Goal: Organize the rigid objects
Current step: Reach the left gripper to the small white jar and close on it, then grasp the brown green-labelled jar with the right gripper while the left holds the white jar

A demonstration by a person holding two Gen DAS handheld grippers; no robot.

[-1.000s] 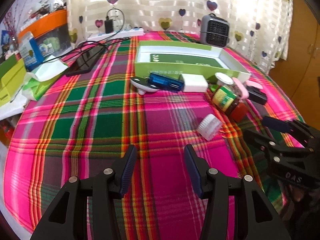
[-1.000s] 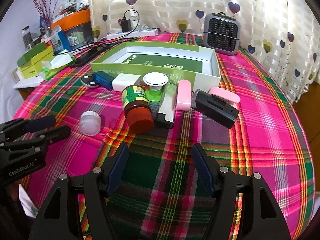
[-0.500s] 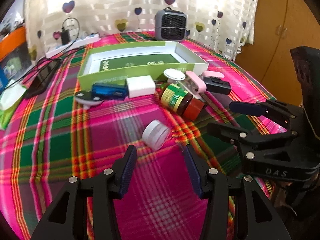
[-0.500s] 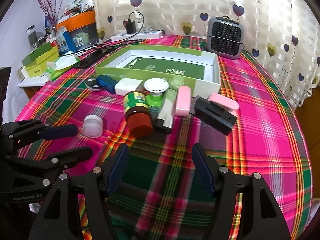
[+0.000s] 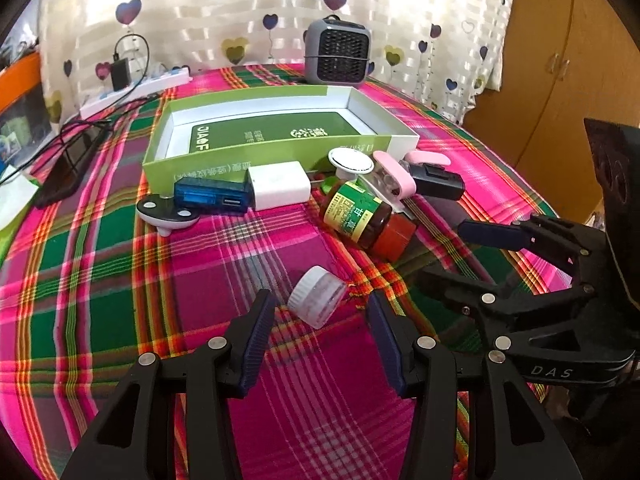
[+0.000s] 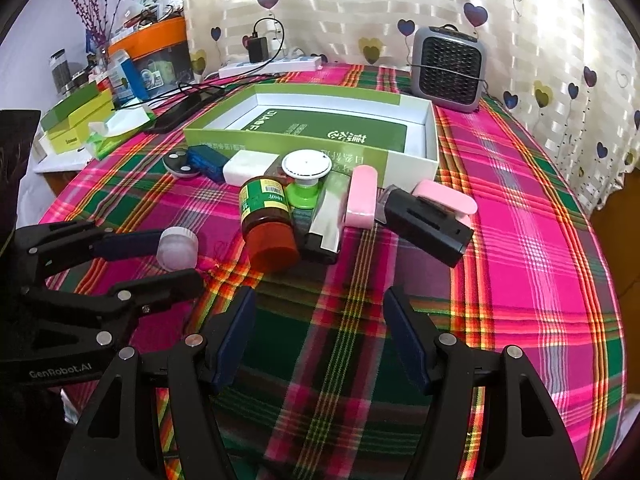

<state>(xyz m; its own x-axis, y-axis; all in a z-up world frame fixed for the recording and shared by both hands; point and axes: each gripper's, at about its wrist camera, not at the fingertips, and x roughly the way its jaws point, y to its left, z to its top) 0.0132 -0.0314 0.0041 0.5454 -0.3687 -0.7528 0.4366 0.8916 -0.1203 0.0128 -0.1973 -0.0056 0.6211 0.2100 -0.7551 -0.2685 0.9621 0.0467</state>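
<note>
A small white-capped jar (image 5: 318, 296) lies on its side on the plaid tablecloth, between the fingers of my left gripper (image 5: 320, 299), which is open and clear of the jar on both sides. The right wrist view shows the same jar (image 6: 177, 248) inside the left gripper (image 6: 176, 261). My right gripper (image 6: 319, 297) is open and holds nothing, a little short of a brown jar with a red lid (image 6: 268, 224). Behind it lie a white charger (image 5: 278, 184), a blue USB device (image 5: 212, 200), pink cases (image 6: 362, 196) and a black device (image 6: 426, 224).
An open green box (image 5: 224, 165) with white inner walls stands behind the cluster, with a grey heater (image 5: 338, 54) beyond it. A power strip and cables (image 5: 132, 88) lie at the back left, and boxes (image 6: 76, 120) are stacked off the table's left side.
My left gripper swung right and moved forward, so the small white jar now sits between its open fingers. The right gripper hardly moved and stayed open.
</note>
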